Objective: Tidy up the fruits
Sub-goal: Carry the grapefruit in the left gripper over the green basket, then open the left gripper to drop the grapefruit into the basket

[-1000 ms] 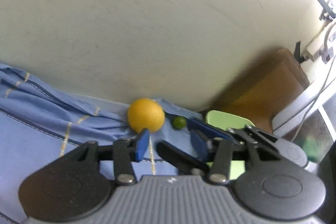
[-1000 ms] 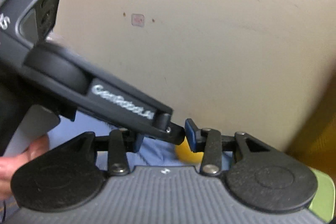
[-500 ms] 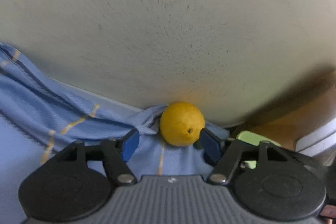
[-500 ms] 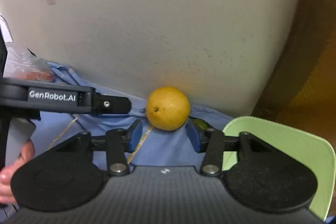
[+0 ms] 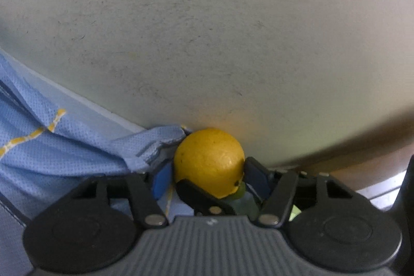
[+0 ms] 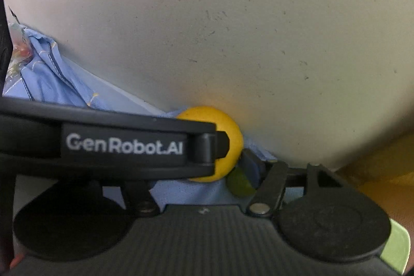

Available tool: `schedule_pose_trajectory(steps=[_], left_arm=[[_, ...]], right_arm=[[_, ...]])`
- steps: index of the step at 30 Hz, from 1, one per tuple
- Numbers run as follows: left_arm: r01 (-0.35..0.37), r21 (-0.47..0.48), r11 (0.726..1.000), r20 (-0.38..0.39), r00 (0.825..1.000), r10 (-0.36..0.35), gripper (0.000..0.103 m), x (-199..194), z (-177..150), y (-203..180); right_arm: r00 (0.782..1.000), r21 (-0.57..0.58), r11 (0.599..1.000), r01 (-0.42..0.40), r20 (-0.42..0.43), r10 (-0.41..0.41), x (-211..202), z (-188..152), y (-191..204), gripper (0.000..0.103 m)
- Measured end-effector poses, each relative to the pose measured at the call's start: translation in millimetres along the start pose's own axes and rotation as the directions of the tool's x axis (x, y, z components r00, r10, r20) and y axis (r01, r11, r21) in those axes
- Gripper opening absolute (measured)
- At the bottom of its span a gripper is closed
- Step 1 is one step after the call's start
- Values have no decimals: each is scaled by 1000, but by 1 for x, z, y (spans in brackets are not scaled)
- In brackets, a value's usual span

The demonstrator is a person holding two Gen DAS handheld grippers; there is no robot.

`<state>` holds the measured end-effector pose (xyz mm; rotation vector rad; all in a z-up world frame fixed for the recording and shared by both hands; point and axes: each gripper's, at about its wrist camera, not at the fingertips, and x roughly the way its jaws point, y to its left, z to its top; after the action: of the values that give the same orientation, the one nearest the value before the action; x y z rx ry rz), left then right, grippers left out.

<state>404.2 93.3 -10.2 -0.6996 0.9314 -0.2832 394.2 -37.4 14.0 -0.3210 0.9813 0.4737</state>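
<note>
1. Yellow and round, the lemon (image 5: 209, 162) lies on the blue cloth (image 5: 51, 146), pressed up against the pale wall (image 5: 207, 43). Every place below is given from this fruit.
2. A small green fruit (image 6: 240, 184) sits just beside the lemon on its lower right, touching or nearly so; I cannot tell which.
3. The left gripper (image 5: 208, 177) has the lemon between its blue pads, and its jaws are closing. The pad on the right looks to be at the peel; the one on the left stands a little off, so I judge the grip not yet firm.
4. The right gripper (image 6: 207, 167) points at the same lemon and its jaws are opening. Only its right finger shows, just right of the fruit, because the left tool's black bar crosses in front.
5. To do this step well, I would let one tool take the lemon alone. Two sets of jaws crowding one fruit risk knocking it, or nudging the green one.
6. Close across the widest part, since smooth peel can slip out towards the wall.
7. Keep cloth folds left of the lemon out of the pinch.
</note>
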Motion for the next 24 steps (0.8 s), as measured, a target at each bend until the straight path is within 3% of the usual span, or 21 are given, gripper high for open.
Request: schedule_pose_trajectory(steps=[6, 9, 12, 16, 19, 22, 24], left_arm=[[-14, 76, 997, 76, 997, 9, 61, -40, -27, -36], [-7, 114, 993, 123, 992, -7, 62, -64, -58, -70], [13, 168, 986, 123, 992, -34, 62, -64, -94, -108], [14, 242, 970, 44, 999, -25, 62, -17, -125, -153], [6, 267, 964, -27, 1000, 1, 63, 5, -145, -167], [-14, 275, 961, -71, 997, 35, 68, 22, -156, -169], [-39, 307, 951, -45, 997, 55, 79, 25, -161, -174]], right_arm=[[989, 3, 1000, -15, 145, 14, -46, -27, 3, 65], [975, -10, 1000, 3, 222, 0, -89, -49, 2, 65], [963, 1, 999, 40, 268, -39, -127, -81, -13, 65], [960, 72, 993, 88, 260, -104, -155, -131, -42, 65], [968, 144, 985, 94, 219, -124, -156, -161, -67, 66], [975, 195, 977, 82, 188, -120, -146, -182, -83, 66], [978, 220, 974, 58, 181, -100, -143, -190, -91, 66]])
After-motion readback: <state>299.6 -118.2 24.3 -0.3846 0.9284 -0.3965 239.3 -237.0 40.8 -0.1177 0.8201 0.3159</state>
